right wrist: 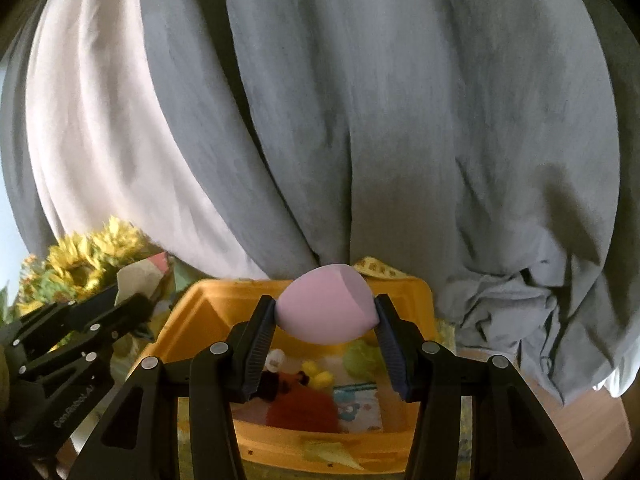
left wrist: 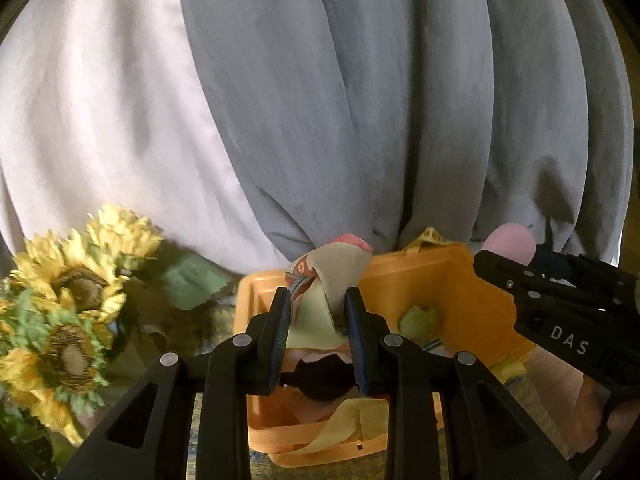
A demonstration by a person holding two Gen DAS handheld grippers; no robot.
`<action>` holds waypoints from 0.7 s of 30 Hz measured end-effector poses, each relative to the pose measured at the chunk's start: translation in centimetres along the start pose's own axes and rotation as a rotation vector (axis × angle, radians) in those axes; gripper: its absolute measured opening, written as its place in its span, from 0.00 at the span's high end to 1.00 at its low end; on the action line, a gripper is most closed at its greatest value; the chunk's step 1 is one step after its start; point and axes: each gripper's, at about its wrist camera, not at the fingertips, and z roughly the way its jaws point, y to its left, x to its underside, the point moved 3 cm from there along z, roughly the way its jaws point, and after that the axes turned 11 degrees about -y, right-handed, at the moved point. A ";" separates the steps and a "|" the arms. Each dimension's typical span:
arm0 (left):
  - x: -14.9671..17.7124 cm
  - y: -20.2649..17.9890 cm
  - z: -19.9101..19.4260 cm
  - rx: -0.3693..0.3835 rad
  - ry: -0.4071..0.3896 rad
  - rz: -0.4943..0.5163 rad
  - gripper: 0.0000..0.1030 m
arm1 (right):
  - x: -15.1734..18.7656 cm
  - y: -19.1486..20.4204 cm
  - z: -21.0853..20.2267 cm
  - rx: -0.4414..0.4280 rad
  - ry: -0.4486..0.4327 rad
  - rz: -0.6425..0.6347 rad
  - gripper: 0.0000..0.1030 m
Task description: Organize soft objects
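Note:
My left gripper (left wrist: 318,300) is shut on a folded beige cloth (left wrist: 332,268) with red and pale green parts, held above the orange bin (left wrist: 472,280). My right gripper (right wrist: 326,310) is shut on a pink egg-shaped sponge (right wrist: 326,312), held above the same orange bin (right wrist: 212,300). The bin holds several soft items: a green ball (right wrist: 362,358), a yellow toy (right wrist: 318,376), a red-brown plush (right wrist: 300,404) and a printed cloth (right wrist: 356,404). The right gripper (left wrist: 516,264) with the sponge (left wrist: 510,242) shows at the right of the left wrist view. The left gripper (right wrist: 132,286) shows at the left of the right wrist view.
Grey and white curtains (left wrist: 360,100) hang close behind the bin. A bunch of artificial sunflowers (left wrist: 72,300) stands left of the bin, also in the right wrist view (right wrist: 88,260). A yellow measuring tape (right wrist: 376,266) hangs over the bin's back rim.

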 end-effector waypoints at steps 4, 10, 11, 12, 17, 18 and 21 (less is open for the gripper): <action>0.9 -0.4 1.9 0.018 0.043 0.010 0.73 | 1.0 -0.7 1.4 0.009 0.046 0.000 0.50; 1.8 -1.2 3.8 0.062 0.111 0.016 0.69 | 2.4 -1.5 3.5 0.002 0.127 0.008 0.50; 2.0 -1.3 4.0 0.069 0.119 0.015 0.67 | 2.6 -1.7 3.7 0.003 0.137 0.010 0.50; 2.2 -1.3 4.1 0.071 0.121 0.013 0.61 | 2.7 -1.8 4.0 -0.001 0.145 0.015 0.49; 2.3 -1.2 3.6 0.046 0.109 0.008 0.47 | 3.1 -2.5 4.5 0.021 0.167 0.034 0.33; 2.2 -1.0 3.3 0.029 0.101 0.007 0.42 | 3.1 -2.6 4.4 0.031 0.163 0.031 0.33; 2.0 -0.7 2.1 -0.018 0.079 0.005 0.36 | 3.1 -2.5 3.9 0.042 0.162 0.020 0.30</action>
